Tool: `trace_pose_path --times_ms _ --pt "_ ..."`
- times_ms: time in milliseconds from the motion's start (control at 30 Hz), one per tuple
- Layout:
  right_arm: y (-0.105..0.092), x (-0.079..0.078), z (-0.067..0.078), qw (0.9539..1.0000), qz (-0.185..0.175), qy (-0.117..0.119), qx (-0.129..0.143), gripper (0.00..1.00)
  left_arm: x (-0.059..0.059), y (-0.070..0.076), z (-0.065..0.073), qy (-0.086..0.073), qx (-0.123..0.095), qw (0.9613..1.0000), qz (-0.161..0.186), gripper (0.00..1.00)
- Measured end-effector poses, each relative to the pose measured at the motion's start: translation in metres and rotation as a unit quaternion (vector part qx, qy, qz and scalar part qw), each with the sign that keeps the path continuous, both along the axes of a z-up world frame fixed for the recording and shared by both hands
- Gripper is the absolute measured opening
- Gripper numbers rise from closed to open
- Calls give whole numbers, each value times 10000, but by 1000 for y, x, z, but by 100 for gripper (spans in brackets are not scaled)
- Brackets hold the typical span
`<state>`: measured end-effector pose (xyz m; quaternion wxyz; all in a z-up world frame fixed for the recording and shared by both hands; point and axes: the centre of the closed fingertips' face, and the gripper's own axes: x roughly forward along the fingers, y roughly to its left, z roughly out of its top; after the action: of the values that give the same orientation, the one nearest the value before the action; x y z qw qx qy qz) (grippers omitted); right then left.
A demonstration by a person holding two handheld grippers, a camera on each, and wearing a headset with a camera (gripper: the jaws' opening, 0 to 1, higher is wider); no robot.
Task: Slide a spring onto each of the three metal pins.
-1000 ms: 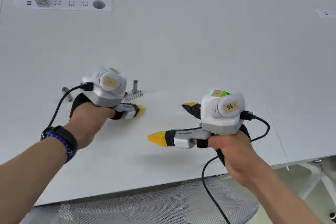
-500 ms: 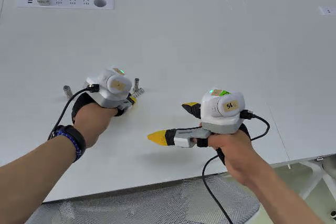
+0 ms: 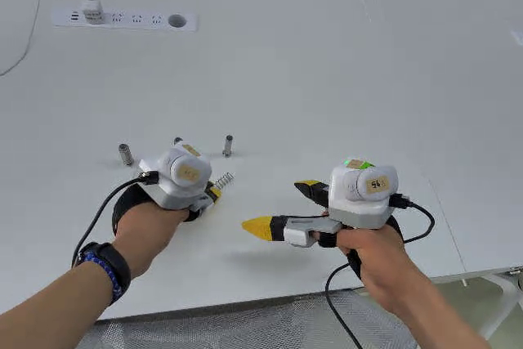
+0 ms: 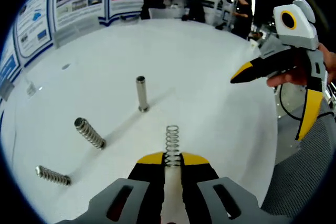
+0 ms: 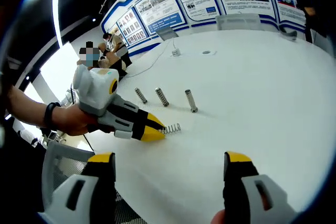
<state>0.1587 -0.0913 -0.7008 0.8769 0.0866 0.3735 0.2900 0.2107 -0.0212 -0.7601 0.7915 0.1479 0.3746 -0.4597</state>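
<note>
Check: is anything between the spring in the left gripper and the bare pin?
Nothing visible. The left gripper pinches the spring by one end, and only bare table lies between it and the upright bare pin. The two sprung pins stand off to one side; the right gripper is open, well clear.

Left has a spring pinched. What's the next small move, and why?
Probably lift the left gripper and bring its spring over the bare pin just ahead. The other two pins seem to carry springs already, leaving this one.
</note>
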Motion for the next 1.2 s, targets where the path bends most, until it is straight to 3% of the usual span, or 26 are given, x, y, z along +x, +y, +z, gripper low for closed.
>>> trace_pose_path --times_ms 200,633,1200 --pt "8 -4 3 10000 19 -13 10 86 -14 26 -5 16 37 10000 -9 10" --pt "19 -10 -1 9997 158 98 133 84 -25 81 -1 64 28 9995 310 10" --pt "40 -15 -4 9989 322 212 279 82 -39 113 19 -38 -72 9988 489 10"
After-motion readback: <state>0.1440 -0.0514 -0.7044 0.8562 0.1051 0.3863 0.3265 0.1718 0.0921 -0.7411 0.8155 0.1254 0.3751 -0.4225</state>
